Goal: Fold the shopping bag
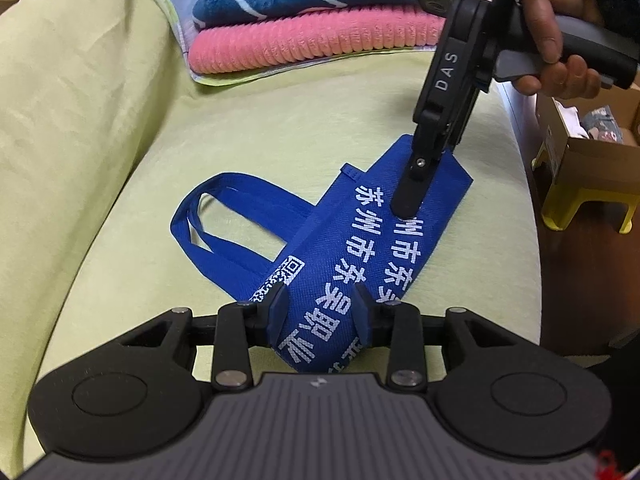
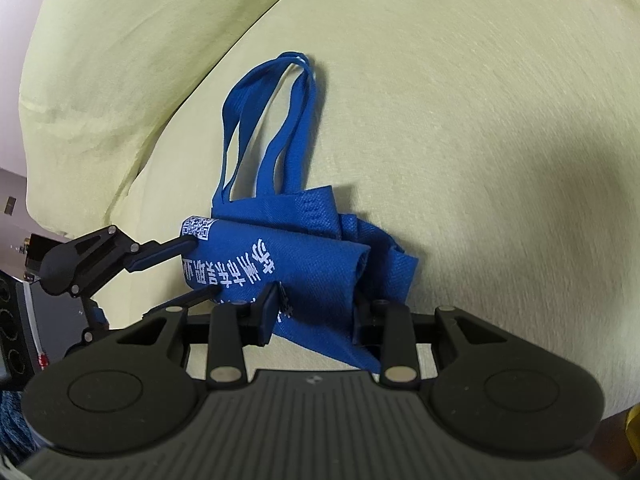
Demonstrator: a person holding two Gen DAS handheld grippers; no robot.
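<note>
In the left wrist view, the blue shopping bag (image 1: 362, 240) lay rolled into a long narrow bundle on the pale green sofa cover (image 1: 240, 128), its handles (image 1: 224, 220) spread flat to the left. The left gripper (image 1: 320, 304) was closed on the near end of the bundle, a pad pressed to each side of the fabric. At the far end the right gripper (image 1: 416, 200) angled down onto the bag, held by a hand (image 1: 560, 36); its fingers overlapped there, so the grip could not be judged. Folded blue and pink blankets (image 1: 312, 28) sat behind, and a cardboard box (image 1: 592, 140) rested on a yellow stool (image 1: 576, 208) at the right.

In the right wrist view, the right gripper (image 2: 316, 312) clamped the bag's (image 2: 280, 252) near end, fabric bunched between its fingers. The left gripper (image 2: 200, 268) gripped the bundle from the left. The handles (image 2: 272, 120) pointed away across the sofa cover (image 2: 480, 140).
</note>
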